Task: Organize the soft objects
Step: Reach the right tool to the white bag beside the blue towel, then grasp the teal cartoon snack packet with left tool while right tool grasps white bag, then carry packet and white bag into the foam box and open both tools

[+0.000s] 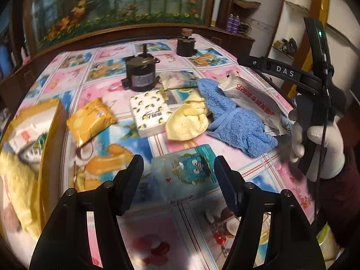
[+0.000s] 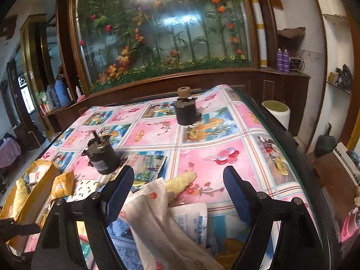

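On the table [image 1: 67, 72], under its patterned cloth, the soft things lie in a loose cluster past your left tongs [image 1: 178, 168]: a blue towel [image 1: 234, 121] draped over a yellow cloth [image 1: 186, 121], a lemon-print tissue pack [image 1: 150, 112], a yellow pouch [image 1: 92, 117] and a silver foil bag [image 1: 254, 99]. At the left edge stands the yellow box [image 1: 48, 130], already holding a few soft items, and that looks like where the rest belong.

Your left tongs stand spread with nothing between the pads; directly below them lies a teal cartoon packet [image 1: 191, 166], the closest piece to take. Your right tongs [image 2: 178, 191] are spread as well and grip nothing, hovering above a white plastic bag [image 2: 153, 213] with the blue towel beneath it at the lower left.

If you go for the teal packet, lower the left tongs straight over it and let the pads close across its narrow width, not along its length. It is flat and probably slippery, so bite near an edge where the pads can get under it rather than pressing onto the middle. Lift only once both pads hold it.

Keep the right tongs clear of that path, and pick the top layer from the pile first: the towel overlaps the yellow cloth, so pulling the lower one would drag both. Steer wide of the two dark motors [image 1: 140, 72] further back; they are hard and not part of this sort.
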`<action>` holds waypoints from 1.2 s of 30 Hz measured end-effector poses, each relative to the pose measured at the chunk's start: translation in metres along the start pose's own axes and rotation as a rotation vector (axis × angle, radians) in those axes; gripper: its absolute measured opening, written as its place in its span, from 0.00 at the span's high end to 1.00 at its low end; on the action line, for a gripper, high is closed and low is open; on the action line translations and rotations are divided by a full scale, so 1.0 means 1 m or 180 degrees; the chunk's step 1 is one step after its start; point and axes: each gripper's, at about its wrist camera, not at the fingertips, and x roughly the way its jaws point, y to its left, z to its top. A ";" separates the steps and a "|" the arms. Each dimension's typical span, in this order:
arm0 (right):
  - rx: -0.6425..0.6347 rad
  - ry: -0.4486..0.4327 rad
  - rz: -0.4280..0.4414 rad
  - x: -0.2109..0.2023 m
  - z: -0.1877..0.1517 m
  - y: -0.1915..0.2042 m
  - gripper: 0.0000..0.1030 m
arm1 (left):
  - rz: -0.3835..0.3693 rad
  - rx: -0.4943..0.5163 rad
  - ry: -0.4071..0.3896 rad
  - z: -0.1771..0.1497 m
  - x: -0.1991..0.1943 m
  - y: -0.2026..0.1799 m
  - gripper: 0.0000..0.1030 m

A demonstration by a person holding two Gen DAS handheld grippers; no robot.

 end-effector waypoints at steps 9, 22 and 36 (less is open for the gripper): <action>0.0410 0.0132 0.0018 0.006 0.001 -0.026 0.20 | -0.0692 0.0395 0.0532 0.003 0.040 -0.010 0.34; 0.0431 0.0110 -0.0062 0.002 0.000 -0.033 0.20 | -0.0638 0.0892 0.0583 -0.012 0.031 -0.045 0.33; 0.0352 0.0062 -0.0073 0.000 -0.001 -0.029 0.20 | -0.0482 0.0071 0.0355 -0.025 0.017 -0.016 0.57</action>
